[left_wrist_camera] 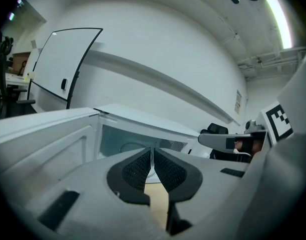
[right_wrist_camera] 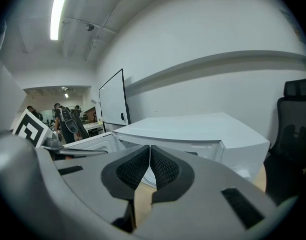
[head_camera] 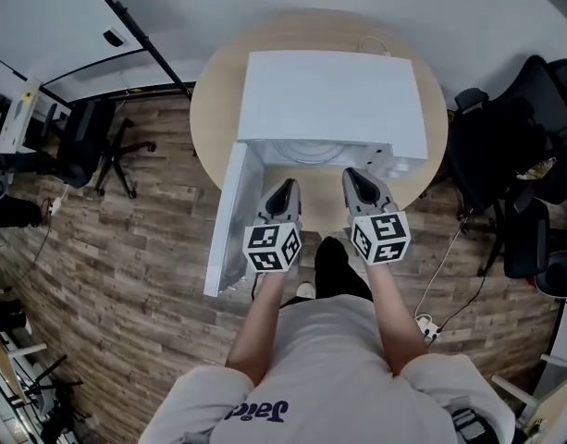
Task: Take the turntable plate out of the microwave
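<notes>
Wood-plank flooring (head_camera: 126, 266) surrounds a round, pale wooden table (head_camera: 214, 91) carrying a boxy white microwave (head_camera: 329, 91), its door (head_camera: 229, 220) swung open toward the person's left. The turntable plate (head_camera: 311, 152) sits inside the cavity. From the head view the oven's flat top hides most of it, and only a pale curved edge shows at the opening. In the left gripper view the plate (left_wrist_camera: 129, 147) reads as a faint round outline on the cavity floor, partly cut off by the jaws. Whether it is glass cannot be made out.

The left gripper (head_camera: 285, 195) and right gripper (head_camera: 354, 176) are held side by side just in front of the opening, apart from the plate. Each carries a cube with black-and-white square markers. Each gripper's own view shows the left gripper (left_wrist_camera: 152, 151) and right gripper (right_wrist_camera: 150, 149) with dark, finely ribbed pads pressed together, nothing between them. Smooth grey shells frame the pads.

Black office chairs (head_camera: 505, 155) stand to the right, and a whiteboard (head_camera: 43, 17) leans at upper left.
</notes>
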`<action>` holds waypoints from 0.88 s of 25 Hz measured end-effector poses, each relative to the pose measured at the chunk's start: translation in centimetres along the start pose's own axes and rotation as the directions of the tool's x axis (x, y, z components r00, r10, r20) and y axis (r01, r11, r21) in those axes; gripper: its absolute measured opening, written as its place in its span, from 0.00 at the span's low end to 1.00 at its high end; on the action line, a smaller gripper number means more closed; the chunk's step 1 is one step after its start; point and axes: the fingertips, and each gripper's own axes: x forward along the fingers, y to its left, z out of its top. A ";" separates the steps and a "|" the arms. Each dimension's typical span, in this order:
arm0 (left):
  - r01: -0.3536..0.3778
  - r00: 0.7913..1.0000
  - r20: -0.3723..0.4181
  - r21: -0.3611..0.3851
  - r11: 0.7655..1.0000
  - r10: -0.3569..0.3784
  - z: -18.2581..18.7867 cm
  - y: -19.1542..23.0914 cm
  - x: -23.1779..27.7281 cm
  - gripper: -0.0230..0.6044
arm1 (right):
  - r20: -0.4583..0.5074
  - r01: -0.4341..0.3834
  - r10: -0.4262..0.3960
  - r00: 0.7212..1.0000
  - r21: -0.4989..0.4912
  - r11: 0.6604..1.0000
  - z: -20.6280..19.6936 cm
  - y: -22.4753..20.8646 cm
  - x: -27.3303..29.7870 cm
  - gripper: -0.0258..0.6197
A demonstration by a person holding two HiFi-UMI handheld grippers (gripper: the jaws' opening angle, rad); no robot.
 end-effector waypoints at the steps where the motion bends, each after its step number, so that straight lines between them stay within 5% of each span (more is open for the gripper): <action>1: 0.000 1.000 -0.013 -0.012 1.000 0.000 -0.5 0.3 0.5 0.06 | -0.006 -0.002 0.002 1.000 0.001 1.000 -0.2 -0.1 0.3 0.07; 6: 0.007 0.995 -0.095 -0.139 0.990 -0.021 -3.5 1.4 2.8 0.06 | -0.029 -0.004 0.004 1.000 0.005 1.000 -0.8 -0.5 1.1 0.07; 12: 0.000 0.989 -0.136 -0.360 0.933 -0.053 -7.2 2.7 5.2 0.06 | -0.043 -0.002 0.003 0.999 0.008 1.000 -1.2 -0.8 1.6 0.07; 15: -0.011 0.987 -0.151 -0.405 0.914 -0.055 -9.0 3.0 6.3 0.07 | -0.057 0.000 0.000 0.998 0.006 1.000 -1.7 -1.2 1.6 0.07; 17: -0.010 0.984 -0.163 -0.422 0.907 -0.065 -10.1 2.9 7.2 0.17 | -0.068 0.001 -0.001 0.998 0.007 1.000 -2.1 -1.5 1.8 0.07; 20: -0.009 0.983 -0.161 -0.510 0.860 -0.085 -11.2 3.2 8.5 0.25 | -0.077 0.003 -0.001 0.997 0.016 1.000 -2.4 -1.9 2.1 0.07; 22: -0.008 0.983 -0.148 -0.609 0.793 -0.104 -12.1 3.4 9.3 0.34 | -0.082 0.005 -0.003 0.997 0.019 1.000 -2.6 -2.2 2.2 0.07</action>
